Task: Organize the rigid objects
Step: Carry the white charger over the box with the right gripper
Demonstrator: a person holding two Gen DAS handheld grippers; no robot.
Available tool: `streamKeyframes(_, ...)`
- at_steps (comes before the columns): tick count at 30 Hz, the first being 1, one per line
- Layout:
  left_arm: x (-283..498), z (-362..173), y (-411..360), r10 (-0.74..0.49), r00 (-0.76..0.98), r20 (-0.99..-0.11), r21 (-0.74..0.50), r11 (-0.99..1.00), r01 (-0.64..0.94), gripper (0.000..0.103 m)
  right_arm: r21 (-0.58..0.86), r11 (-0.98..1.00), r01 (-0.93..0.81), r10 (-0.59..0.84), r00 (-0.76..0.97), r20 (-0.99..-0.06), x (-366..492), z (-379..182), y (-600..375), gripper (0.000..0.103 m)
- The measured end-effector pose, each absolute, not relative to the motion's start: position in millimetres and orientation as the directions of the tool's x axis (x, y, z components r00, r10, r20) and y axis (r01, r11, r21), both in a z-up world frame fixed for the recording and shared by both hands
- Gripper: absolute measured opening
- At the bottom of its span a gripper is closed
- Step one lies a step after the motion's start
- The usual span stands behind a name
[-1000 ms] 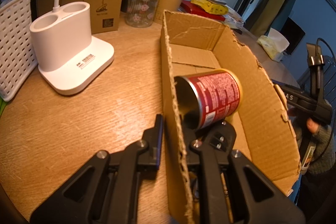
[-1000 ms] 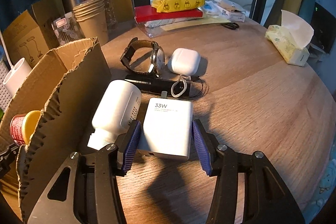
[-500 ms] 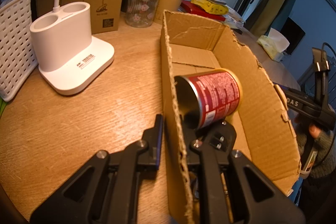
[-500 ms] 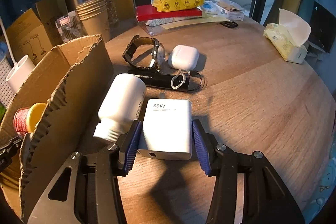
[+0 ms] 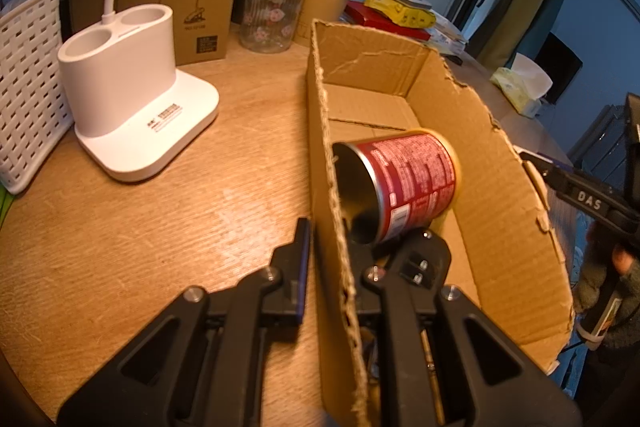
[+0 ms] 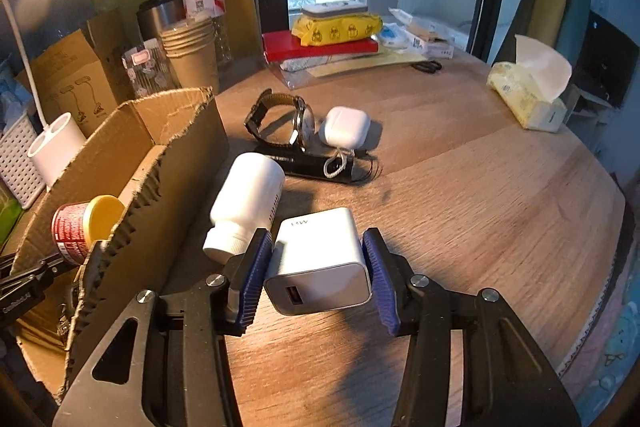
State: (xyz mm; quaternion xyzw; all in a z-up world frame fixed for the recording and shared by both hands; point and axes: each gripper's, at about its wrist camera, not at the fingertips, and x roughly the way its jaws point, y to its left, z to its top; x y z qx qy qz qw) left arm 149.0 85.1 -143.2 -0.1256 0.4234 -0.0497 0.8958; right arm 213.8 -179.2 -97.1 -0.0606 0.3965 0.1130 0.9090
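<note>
A: Item: white charger [image 6: 320, 259]. Location?

B: Between the blue pads [image 6: 252, 279] of the right gripper [image 6: 316, 281], pinched on both flat sides, tilted up off the counter [image 6: 460, 211]. White bottle [image 6: 244, 203] just left of it.

A: Handling?

B: Likely light, stiff, smooth shell; may slip. Grip across the wide faces, mid-body.

A: Left gripper [image 5: 332, 259]?

B: Nearly closed, clamped on the cardboard box [image 5: 504, 203] wall; red can [image 5: 404, 183] lies just ahead inside.
</note>
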Motion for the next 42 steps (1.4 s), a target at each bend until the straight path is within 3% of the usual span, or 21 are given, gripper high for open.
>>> streamKeyframes(19, 149.5, -143.6, 85.1, -0.195, 0.637, -0.746, -0.267, 0.964, -0.018, 0.012, -0.024, 0.941, -0.338, 0.243, 0.721, -0.649, 173.2, -36.7, -155.4, 0.05)
streamKeyframes(42, 149.4, -143.6, 84.9, -0.195, 0.636, -0.746, -0.267, 0.964, -0.017, 0.012, -0.004, 0.886, -0.464, 0.348, 0.669, -0.657, 153.4, -39.5, -105.2, 0.05)
